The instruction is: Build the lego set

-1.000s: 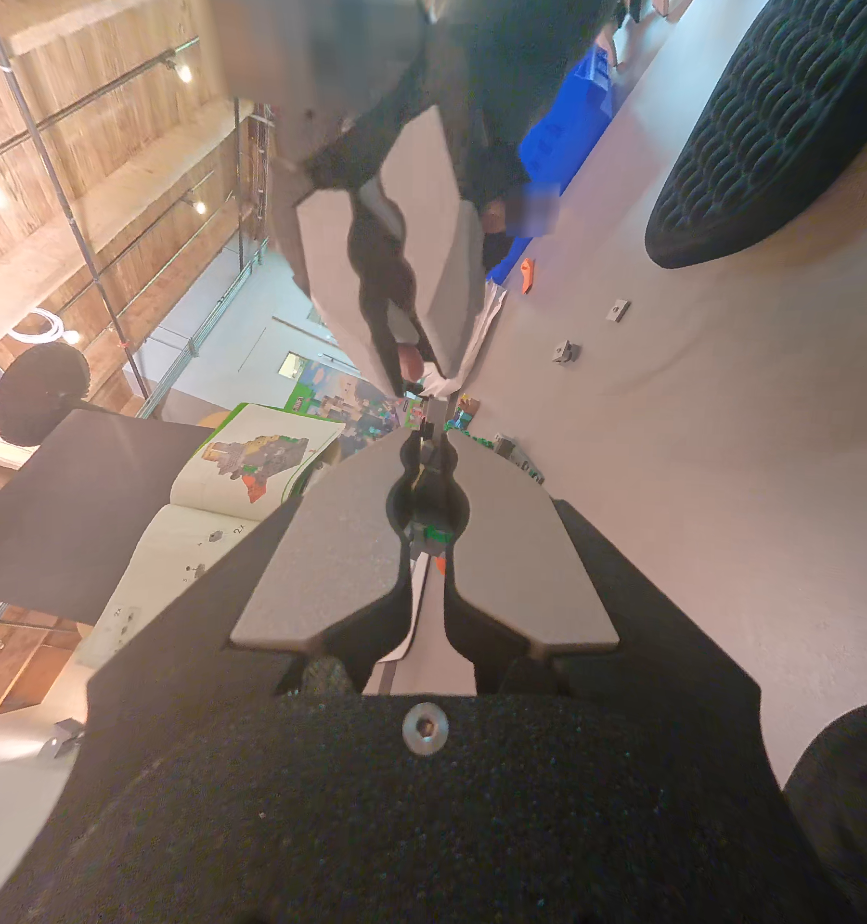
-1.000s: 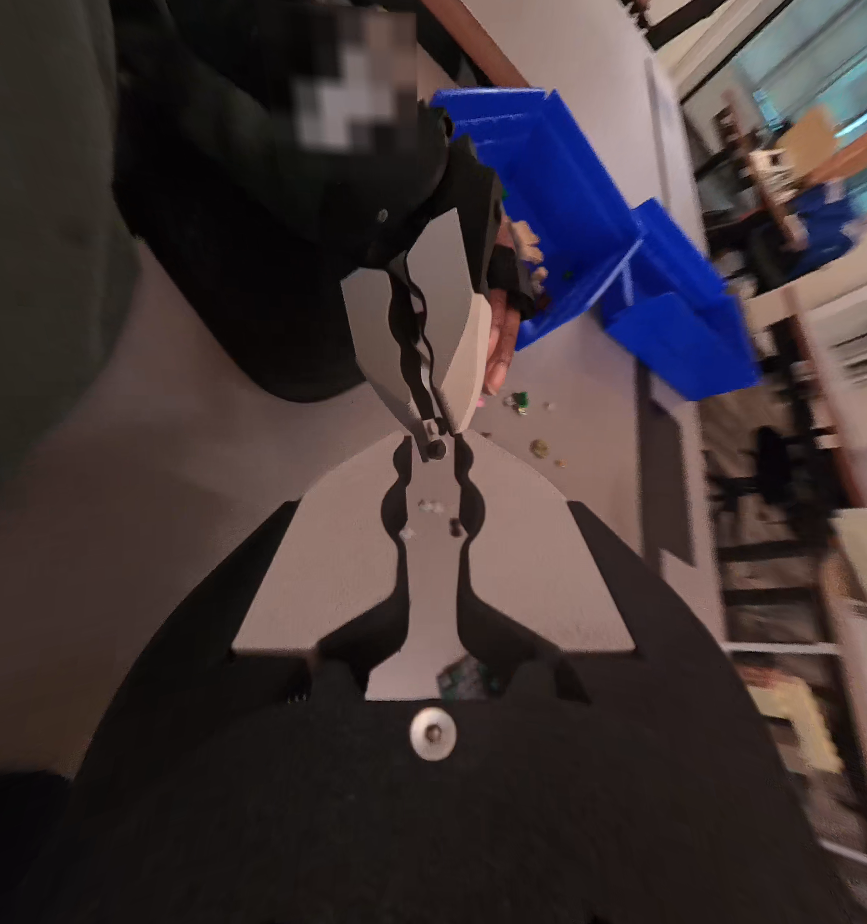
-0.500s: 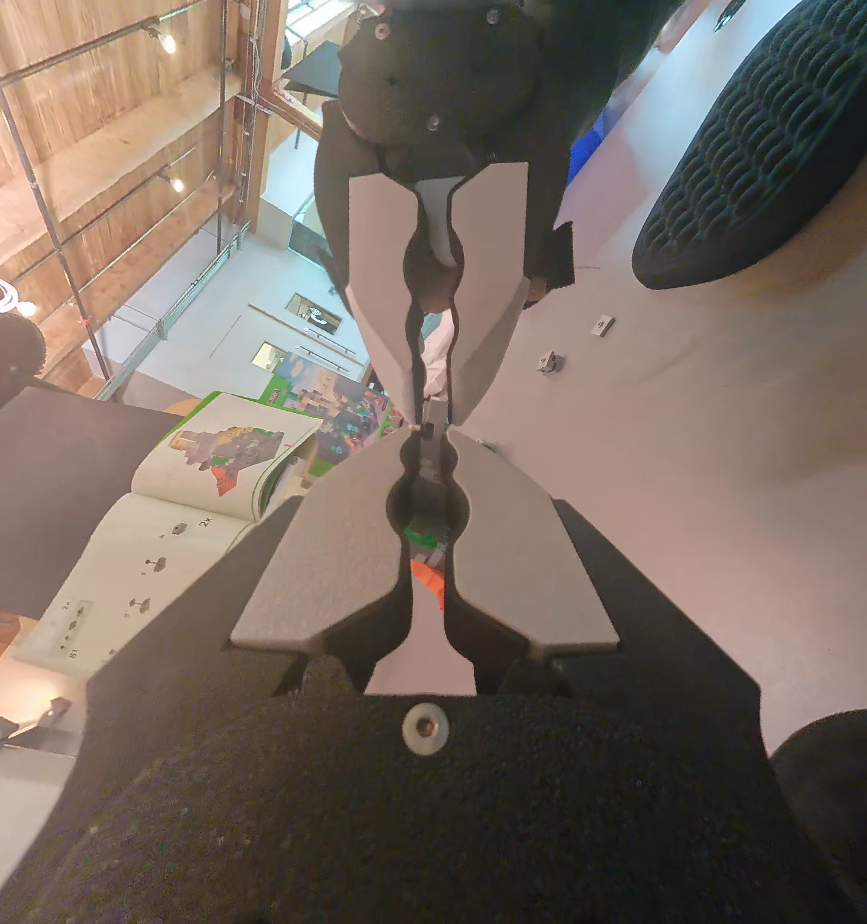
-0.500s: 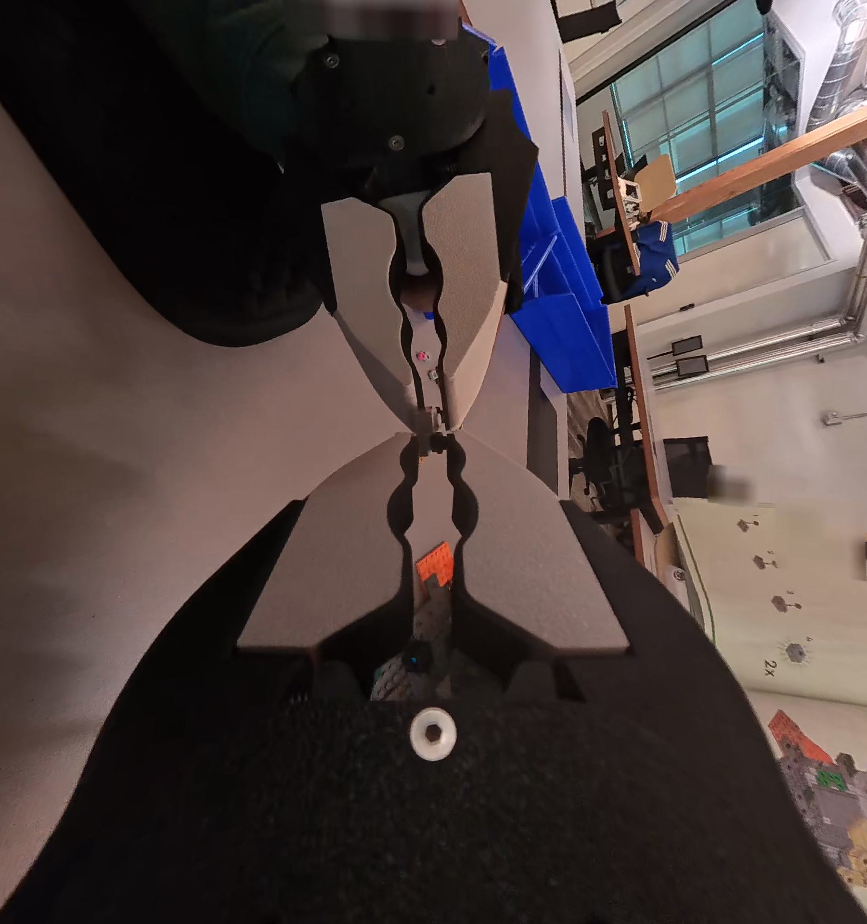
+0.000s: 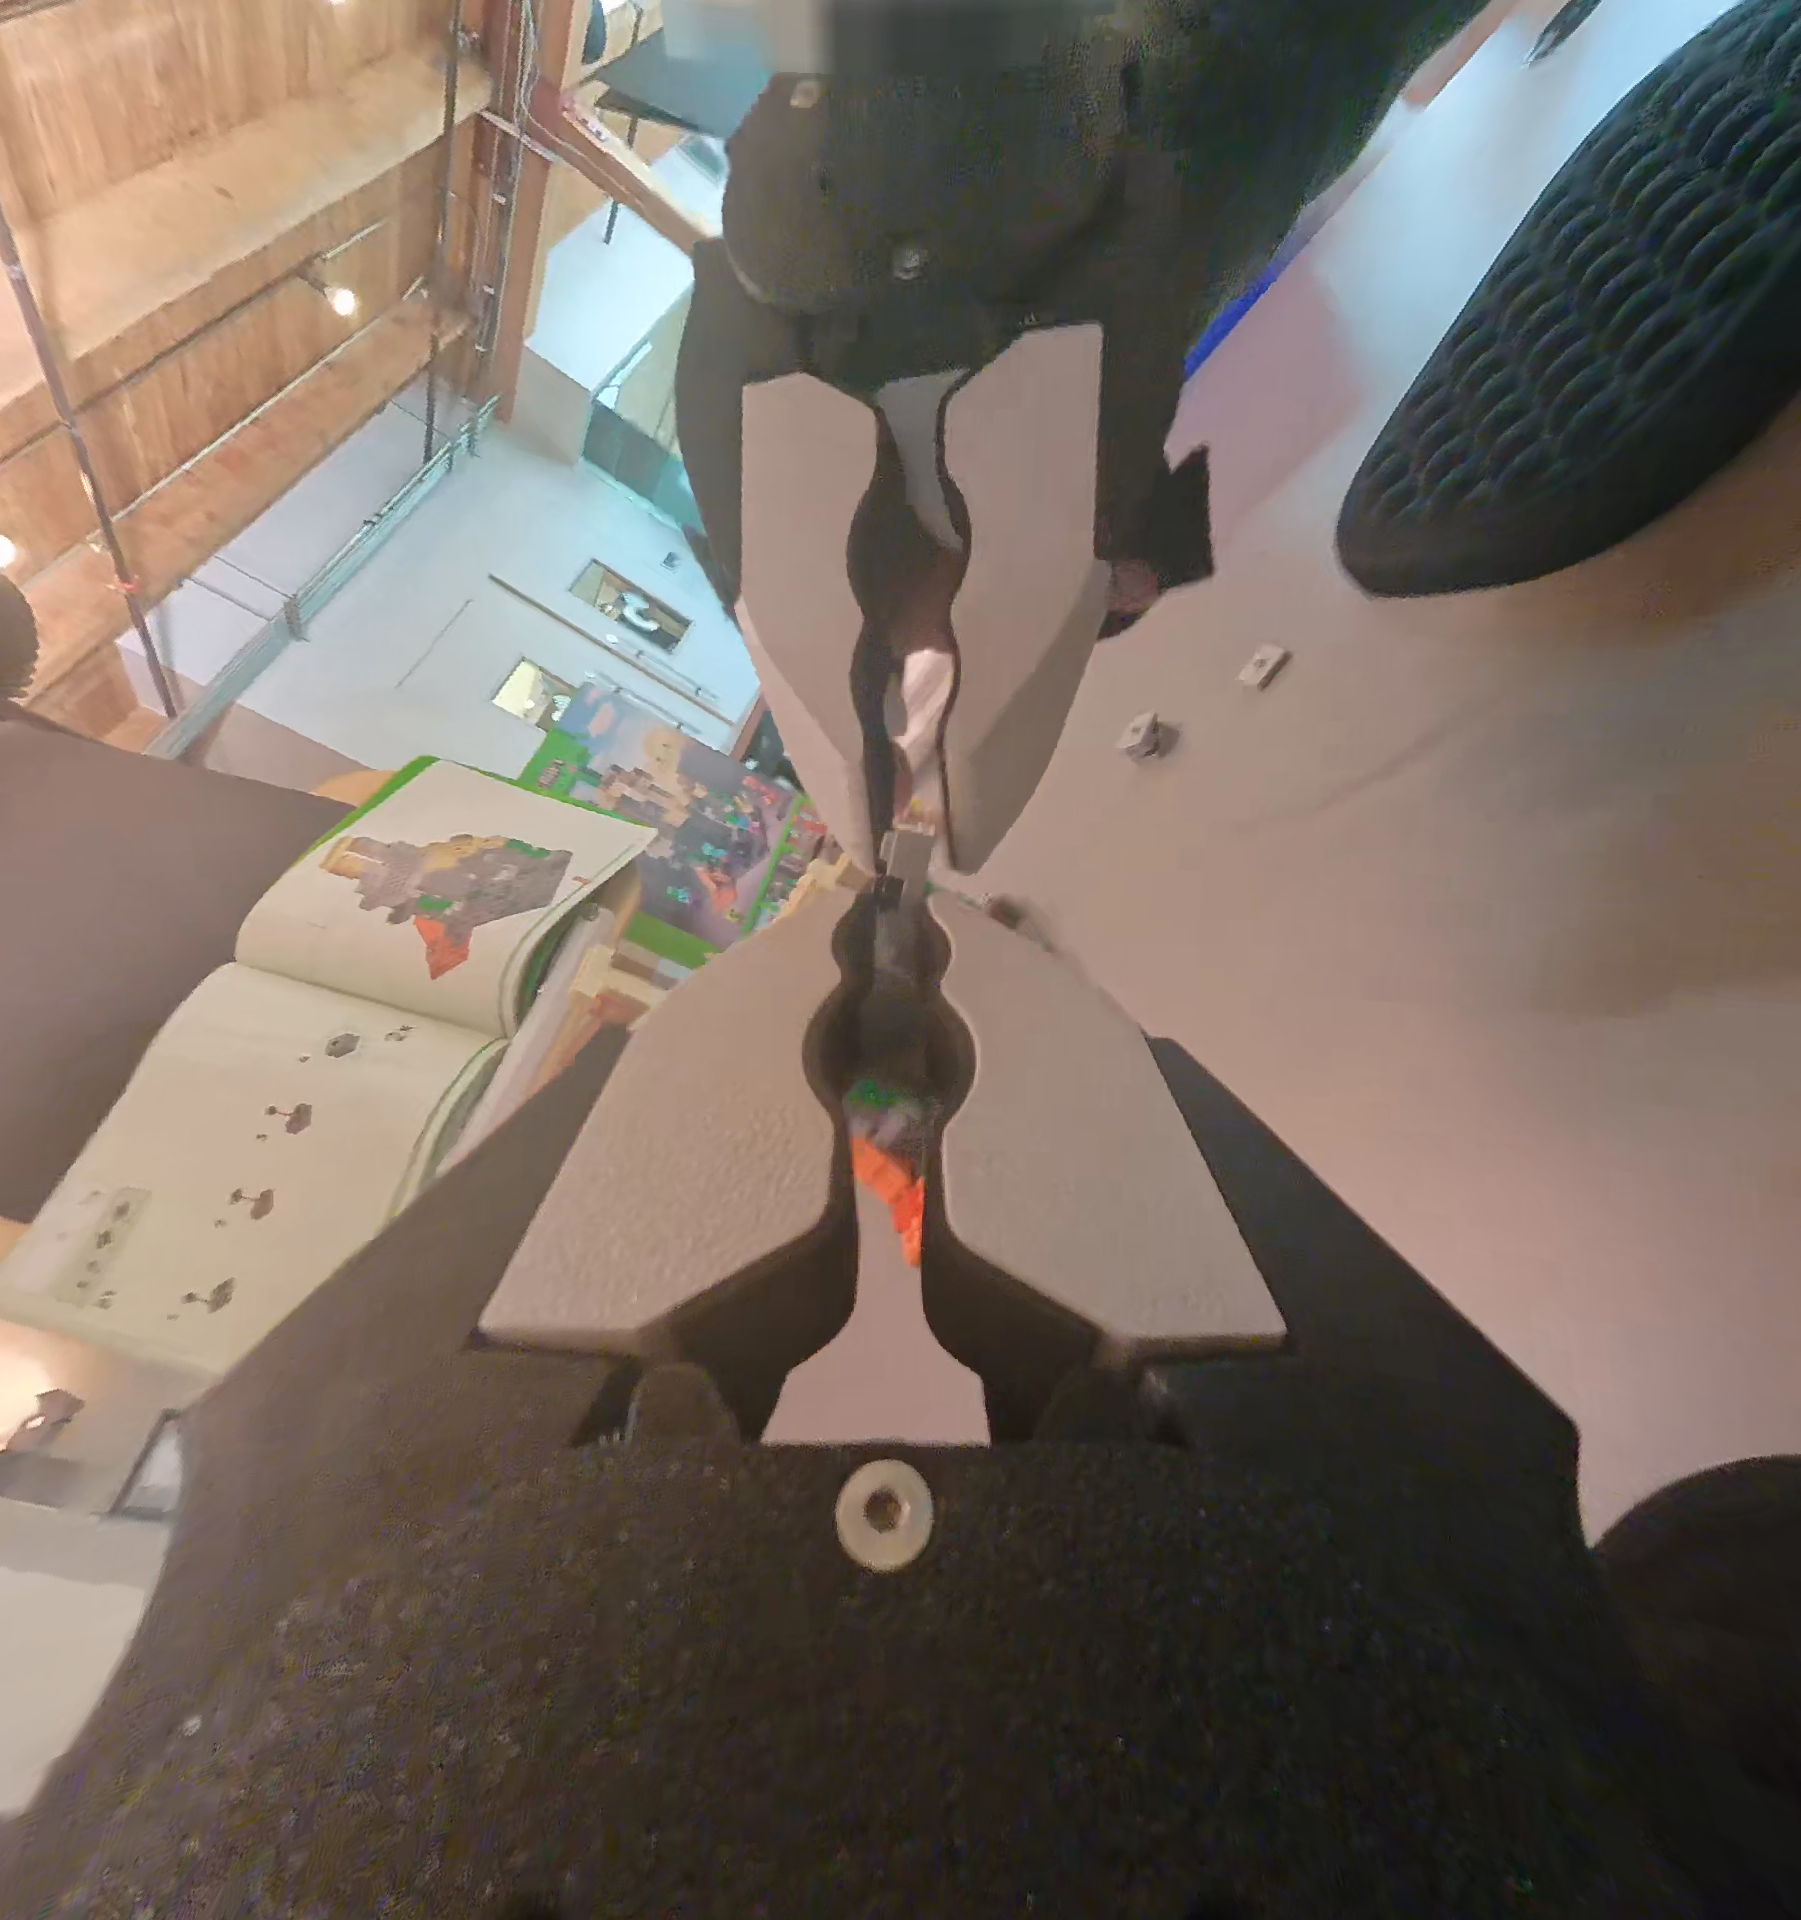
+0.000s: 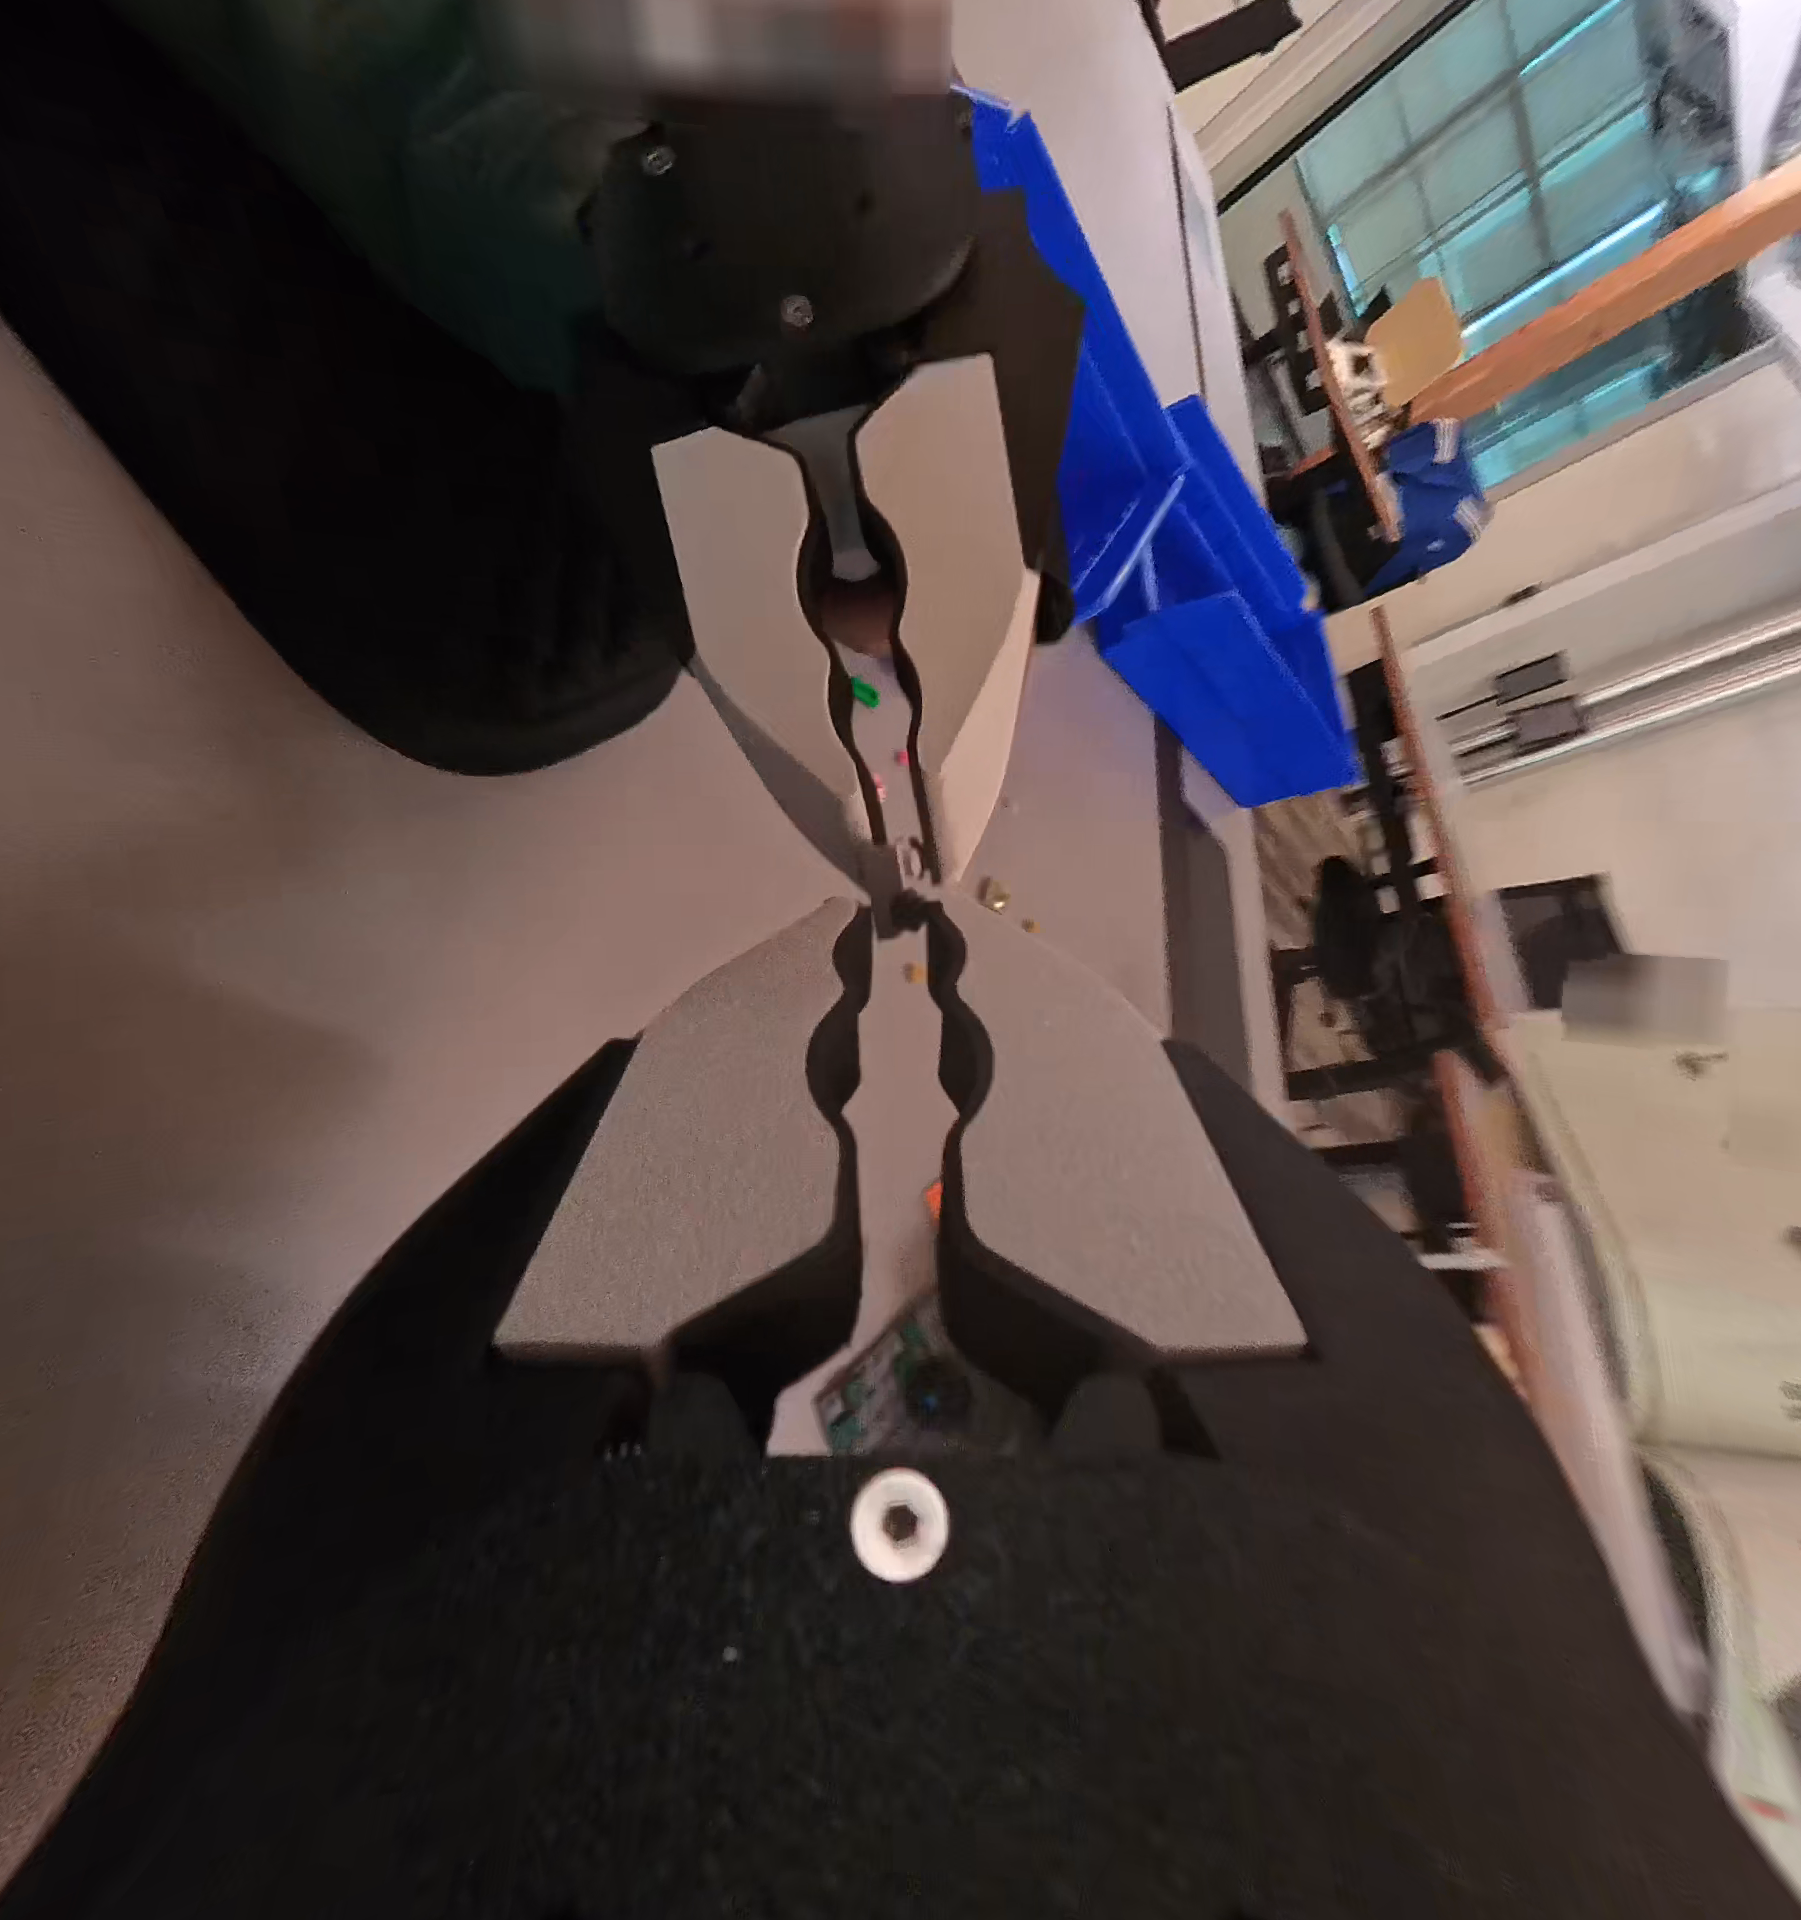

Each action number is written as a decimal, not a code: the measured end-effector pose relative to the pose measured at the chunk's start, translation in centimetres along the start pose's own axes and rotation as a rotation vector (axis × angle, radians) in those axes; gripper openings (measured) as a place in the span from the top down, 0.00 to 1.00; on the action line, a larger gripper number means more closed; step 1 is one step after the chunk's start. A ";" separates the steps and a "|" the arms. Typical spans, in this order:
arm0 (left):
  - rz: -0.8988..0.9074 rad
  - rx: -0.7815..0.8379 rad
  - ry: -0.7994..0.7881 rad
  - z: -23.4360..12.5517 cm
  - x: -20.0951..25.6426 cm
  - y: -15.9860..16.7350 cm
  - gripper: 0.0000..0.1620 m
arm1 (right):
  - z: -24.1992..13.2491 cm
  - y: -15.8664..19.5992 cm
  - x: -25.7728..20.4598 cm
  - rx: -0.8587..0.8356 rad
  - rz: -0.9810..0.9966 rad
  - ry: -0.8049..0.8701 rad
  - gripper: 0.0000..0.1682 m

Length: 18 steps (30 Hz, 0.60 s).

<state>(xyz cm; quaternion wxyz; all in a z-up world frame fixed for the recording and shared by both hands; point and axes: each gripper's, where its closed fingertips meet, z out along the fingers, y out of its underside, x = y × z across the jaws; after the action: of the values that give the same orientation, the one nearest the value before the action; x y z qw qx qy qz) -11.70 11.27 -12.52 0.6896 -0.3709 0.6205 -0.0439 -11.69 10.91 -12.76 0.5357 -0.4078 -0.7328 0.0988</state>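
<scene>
My left gripper (image 5: 891, 906) is shut on a small grey Lego piece (image 5: 904, 854) that sticks out past its tips. My right gripper (image 6: 901, 916) is shut on a tiny dark piece (image 6: 908, 908). Both are held in the air above the table, tip to tip, and the two pieces touch. The right gripper comes down from the top of the left wrist view (image 5: 906, 847), and the left gripper does the same in the right wrist view (image 6: 898, 860). The partly built model (image 5: 891, 1174), grey, green and orange, shows below through the finger gap.
An open instruction booklet (image 5: 356, 1039) and the set's box (image 5: 709, 842) lie at the left. Two small grey parts (image 5: 1145, 736) lie on the table (image 5: 1395, 1039) near a black textured cushion (image 5: 1623, 312). Blue bins (image 6: 1187, 582) stand beyond loose small pieces (image 6: 995, 891). Less than 4 cm separates the two grippers' tips. Both grippers' tips are roughly 25 cm from the partly built model (image 5: 891, 1174).
The right gripper has swung round from a slant to face my left gripper straight on. The dark piece now meets the grey piece at the tips. Both grippers stay shut.
</scene>
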 end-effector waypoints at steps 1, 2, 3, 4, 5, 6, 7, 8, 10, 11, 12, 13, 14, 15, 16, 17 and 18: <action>0.014 -0.015 -0.014 -0.1 -0.4 0.4 0.96 | 0.2 0.7 0.2 -0.014 0.061 -0.042 0.92; 0.022 -0.026 -0.029 -0.3 -0.8 0.9 0.96 | 0.4 1.7 0.2 -0.035 0.124 -0.094 0.90; 0.025 -0.038 -0.043 -0.5 -1.2 1.4 0.96 | 0.7 2.9 0.0 -0.067 0.180 -0.149 0.89; 0.028 -0.049 -0.056 -0.7 -1.6 1.9 0.96 | 1.2 4.2 -0.3 -0.104 0.226 -0.198 0.89; 0.034 -0.062 -0.068 -0.8 -2.0 2.3 0.96 | 1.8 5.3 -0.8 -0.138 0.270 -0.254 0.87; 0.041 -0.068 -0.076 -0.8 -2.1 2.5 0.96 | 2.5 6.3 -1.5 -0.171 0.315 -0.306 0.87; 0.048 -0.069 -0.079 -0.8 -2.2 2.6 0.96 | 3.2 7.1 -2.1 -0.202 0.356 -0.345 0.86; 0.056 -0.070 -0.082 -0.8 -2.2 2.7 0.96 | 3.9 7.9 -2.6 -0.237 0.398 -0.379 0.86; 0.080 -0.078 -0.083 -0.7 -1.9 3.0 0.96 | 5.1 9.2 -3.4 -0.309 0.486 -0.427 0.88; 0.086 -0.079 -0.081 -0.6 -1.8 3.0 0.96 | 5.6 9.7 -3.6 -0.341 0.532 -0.442 0.89; 0.087 -0.079 -0.080 -0.6 -1.7 3.0 0.96 | 6.0 10.0 -3.8 -0.362 0.577 -0.448 0.91; 0.088 -0.078 -0.079 -0.6 -1.7 3.0 0.96 | 6.3 10.1 -4.0 -0.379 0.616 -0.461 0.92; 0.090 -0.077 -0.080 -0.6 -1.7 3.0 0.96 | 6.4 10.2 -4.2 -0.394 0.645 -0.476 0.92; 0.093 -0.078 -0.082 -0.6 -1.8 3.0 0.96 | 6.6 10.2 -4.4 -0.403 0.660 -0.482 0.92; 0.100 -0.078 -0.084 -0.7 -1.8 3.0 0.96 | 6.6 10.3 -4.6 -0.415 0.664 -0.486 0.92; 0.108 -0.079 -0.084 -0.7 -1.8 3.0 0.96 | 6.7 10.4 -4.8 -0.430 0.658 -0.488 0.92; 0.114 -0.080 -0.084 -0.7 -1.7 3.0 0.96 | 6.8 10.5 -4.9 -0.441 0.649 -0.483 0.91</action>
<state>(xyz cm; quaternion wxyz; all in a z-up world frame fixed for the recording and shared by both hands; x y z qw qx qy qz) -13.87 14.01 -12.77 0.7009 -0.3635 0.6126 0.0358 -11.96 16.22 -25.06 0.1913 -0.6857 -0.6745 0.1956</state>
